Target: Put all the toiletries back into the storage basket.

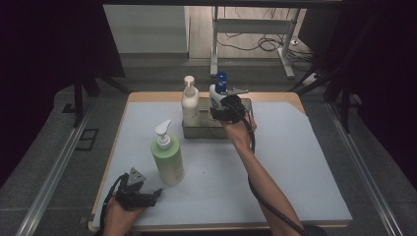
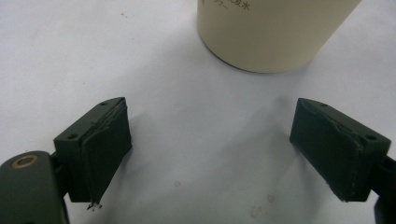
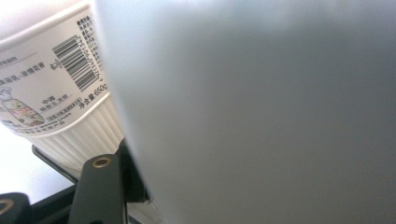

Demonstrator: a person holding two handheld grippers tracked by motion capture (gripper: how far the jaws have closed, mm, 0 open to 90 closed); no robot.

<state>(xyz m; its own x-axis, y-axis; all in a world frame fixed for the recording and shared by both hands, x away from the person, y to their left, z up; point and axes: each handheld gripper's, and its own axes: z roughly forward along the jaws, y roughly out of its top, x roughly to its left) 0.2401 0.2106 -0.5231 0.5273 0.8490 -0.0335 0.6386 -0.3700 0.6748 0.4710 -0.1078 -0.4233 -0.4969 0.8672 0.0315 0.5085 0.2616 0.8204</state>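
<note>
High view: the right gripper [image 1: 220, 107] was at the dark tray [image 1: 248, 104] at the far side of the table [image 1: 295, 167], wrapped round the blue-capped bottle [image 1: 219, 86] that stood in the tray's right part.
Neighbour: a white pump bottle [image 1: 190, 101] stood in the tray's left part, just beside the held one.
Right gripper view: the pale wall of the blue-capped bottle [image 3: 261, 112] sat hard against the lens and the left jaw pressed on it, so the jaws looked clamped on that bottle; the white pump bottle [image 3: 51, 79] showed its barcode close on the left.
Left gripper: the left gripper [image 1: 140, 195] rested low at the near left edge, jaws spread wide and holding nothing.
Left gripper view: the left gripper [image 2: 212, 158] faced the foot of the green bottle [image 2: 275, 32], near but apart from it.
Green bottle: the green bottle [image 1: 167, 156] stood upright on the table, well apart from the tray.
Step in hand, as I read it: setting the blue-capped bottle down into the tray.
How to do it well: keep the bottle upright, lower it until the base sits flat, and steer clear of the pump bottle's shoulder.
Release: let go only once the bottle bears its own weight, then back straight out.
Risk: a sideways pull could tip either bottle.
</note>
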